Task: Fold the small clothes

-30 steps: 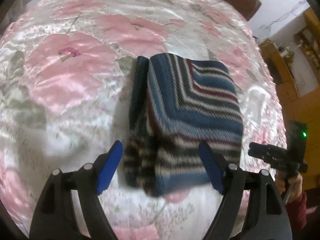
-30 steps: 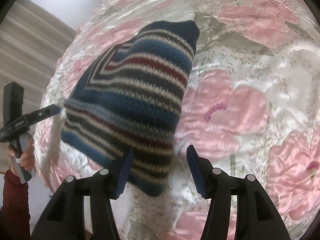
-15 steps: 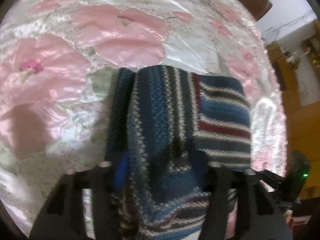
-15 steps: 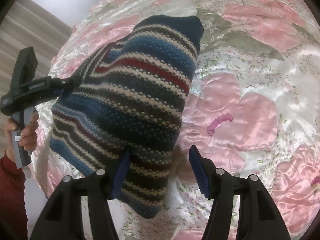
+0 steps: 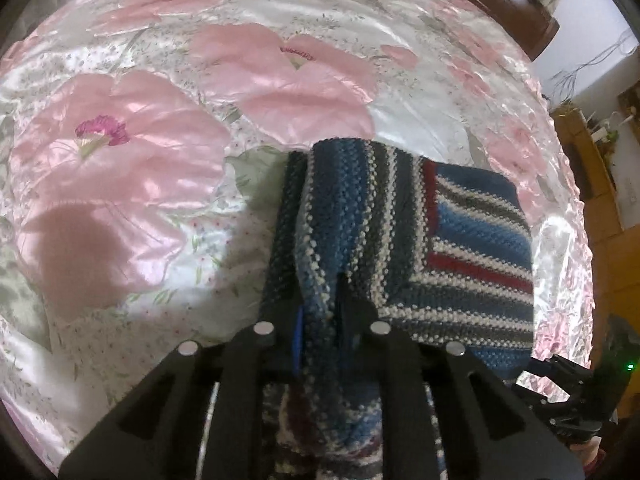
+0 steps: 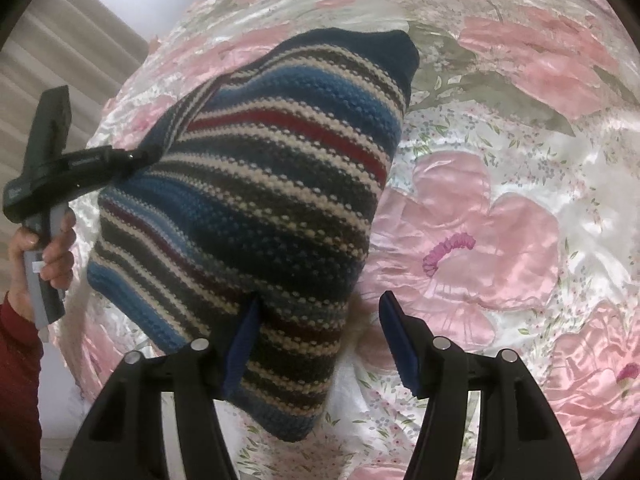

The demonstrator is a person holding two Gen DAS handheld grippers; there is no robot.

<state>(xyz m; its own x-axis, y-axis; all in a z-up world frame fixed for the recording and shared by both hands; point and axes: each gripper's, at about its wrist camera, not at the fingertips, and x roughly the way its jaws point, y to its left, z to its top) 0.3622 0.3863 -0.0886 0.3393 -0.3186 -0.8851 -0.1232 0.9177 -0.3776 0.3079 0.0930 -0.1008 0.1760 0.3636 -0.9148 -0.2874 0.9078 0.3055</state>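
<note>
Two grippers work one striped knit garment (image 5: 440, 248) on a pink-flowered satin bedspread (image 5: 132, 168). In the left wrist view the left gripper (image 5: 320, 312) is low over the bed, its fingers drawn close and pinching a raised ridge of the knit between them; the fold bulges up between the black finger arms and runs back under the camera. The rest of the garment lies folded flat on the bedspread ahead and to the right of this gripper, with a darker layer showing along its left edge.

In the right wrist view the left gripper (image 6: 132, 156) appears from the side, nipping the garment's (image 6: 264, 200) left corner; a hand (image 6: 44, 256) in a red sleeve (image 6: 16, 380) holds its handle upright. The right gripper (image 6: 316, 340) has its fingers spread wide; the left finger (image 6: 240, 344) touches or lies under the near edge of the knit, the right finger (image 6: 400, 344) stands clear over the bedspread. It grips nothing. A small label on the left gripper's body is too blurred to read.
</note>
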